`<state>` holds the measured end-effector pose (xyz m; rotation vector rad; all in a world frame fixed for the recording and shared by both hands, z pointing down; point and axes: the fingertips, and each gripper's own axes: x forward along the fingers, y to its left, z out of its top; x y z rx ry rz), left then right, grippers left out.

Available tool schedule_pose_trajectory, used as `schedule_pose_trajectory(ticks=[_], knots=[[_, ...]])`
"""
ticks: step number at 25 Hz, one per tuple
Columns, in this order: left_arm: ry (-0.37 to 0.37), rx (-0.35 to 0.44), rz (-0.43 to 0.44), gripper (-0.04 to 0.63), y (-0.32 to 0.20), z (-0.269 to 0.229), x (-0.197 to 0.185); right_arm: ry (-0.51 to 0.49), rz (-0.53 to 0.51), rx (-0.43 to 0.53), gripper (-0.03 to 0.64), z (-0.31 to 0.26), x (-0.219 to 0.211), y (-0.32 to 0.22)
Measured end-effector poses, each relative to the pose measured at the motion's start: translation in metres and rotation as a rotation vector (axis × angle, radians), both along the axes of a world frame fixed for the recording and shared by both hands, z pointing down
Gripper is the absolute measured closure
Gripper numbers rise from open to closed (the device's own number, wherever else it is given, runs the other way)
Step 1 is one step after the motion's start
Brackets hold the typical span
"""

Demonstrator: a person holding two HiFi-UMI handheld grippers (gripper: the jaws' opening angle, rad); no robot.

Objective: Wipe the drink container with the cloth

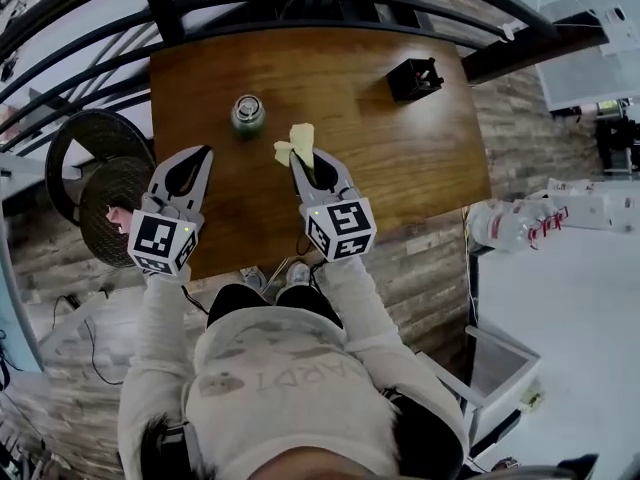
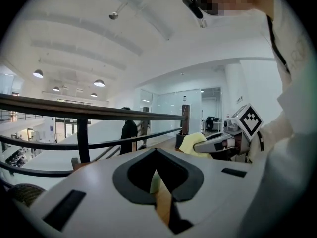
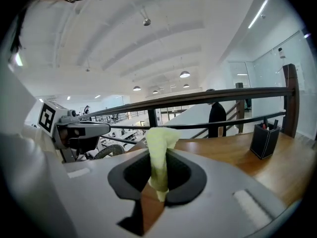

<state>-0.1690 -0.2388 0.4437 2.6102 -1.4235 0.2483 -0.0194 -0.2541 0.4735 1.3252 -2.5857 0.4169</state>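
Observation:
The drink container (image 1: 247, 113), a small clear jar with a dark lid, stands upright on the wooden table (image 1: 420, 168), left of its middle. Just right of it hangs the pale yellow cloth (image 1: 297, 143), pinched in my right gripper (image 1: 298, 158), which is shut on it. In the right gripper view the cloth (image 3: 159, 138) sticks up from between the jaws. My left gripper (image 1: 205, 152) hovers a little below and left of the jar, shut with nothing in it. Both grippers are apart from the jar. The left gripper view shows the right gripper (image 2: 218, 142) with the cloth (image 2: 190, 144).
A black pen holder (image 1: 413, 78) sits at the table's far right. A dark metal railing (image 1: 300, 3) runs behind the table. A round wicker seat (image 1: 100, 173) stands left of the table. White containers (image 1: 520, 223) lie on the floor at right.

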Motion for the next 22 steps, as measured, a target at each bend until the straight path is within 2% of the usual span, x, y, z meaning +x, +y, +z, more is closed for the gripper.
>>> schedule_pose_trajectory(ticks=[5, 22], knots=[[0.023, 0.020, -0.055, 0.591, 0.028, -0.018, -0.004, -0.032, -0.024, 0.041, 0.557, -0.028, 0.004, 0.015], [0.064, 0.118, -0.215, 0.591, 0.117, -0.074, 0.007, -0.027, -0.100, 0.187, 0.555, -0.097, 0.033, 0.084]])
